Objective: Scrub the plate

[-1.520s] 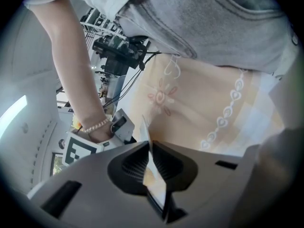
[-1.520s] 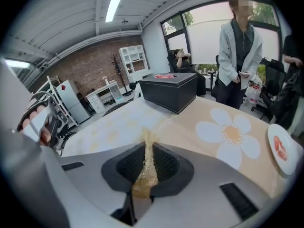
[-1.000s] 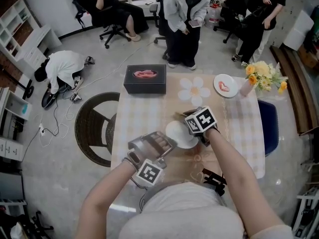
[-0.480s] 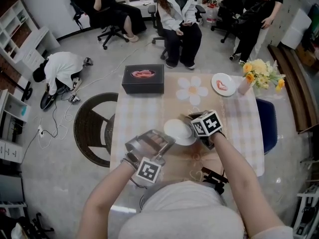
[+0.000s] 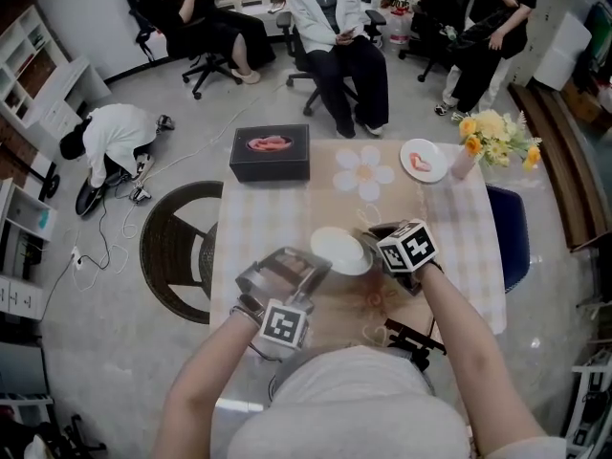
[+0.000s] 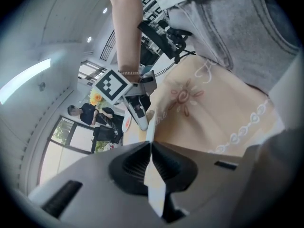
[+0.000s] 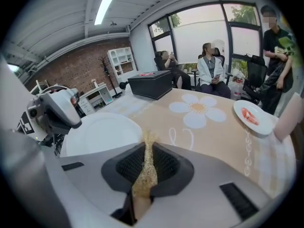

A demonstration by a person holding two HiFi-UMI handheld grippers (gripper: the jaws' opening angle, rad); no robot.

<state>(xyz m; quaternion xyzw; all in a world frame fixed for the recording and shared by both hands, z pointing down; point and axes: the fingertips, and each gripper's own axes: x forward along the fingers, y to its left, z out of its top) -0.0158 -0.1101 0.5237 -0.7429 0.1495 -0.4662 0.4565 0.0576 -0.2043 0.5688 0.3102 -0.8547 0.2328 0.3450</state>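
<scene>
A white plate (image 5: 339,250) is held over the middle of the table, my left gripper (image 5: 314,266) shut on its near-left rim. In the left gripper view the plate (image 6: 154,175) shows edge-on between the shut jaws of the left gripper (image 6: 151,145). My right gripper (image 5: 375,242) sits just right of the plate, shut on a tan scrub pad (image 7: 144,172). In the right gripper view the right gripper (image 7: 146,148) points past the plate (image 7: 102,134), which lies to its left, with the left gripper (image 7: 53,110) beyond it.
A black box (image 5: 270,151) with pink items stands at the table's far left. A small plate with red food (image 5: 423,159) and a vase of flowers (image 5: 495,137) are at the far right. A black clamp (image 5: 411,338) sits at the near edge. People sit beyond the table.
My right gripper has slid to the right, from over the plate to just beside its right rim. The left gripper and plate shifted slightly left. A person behind the table sat down.
</scene>
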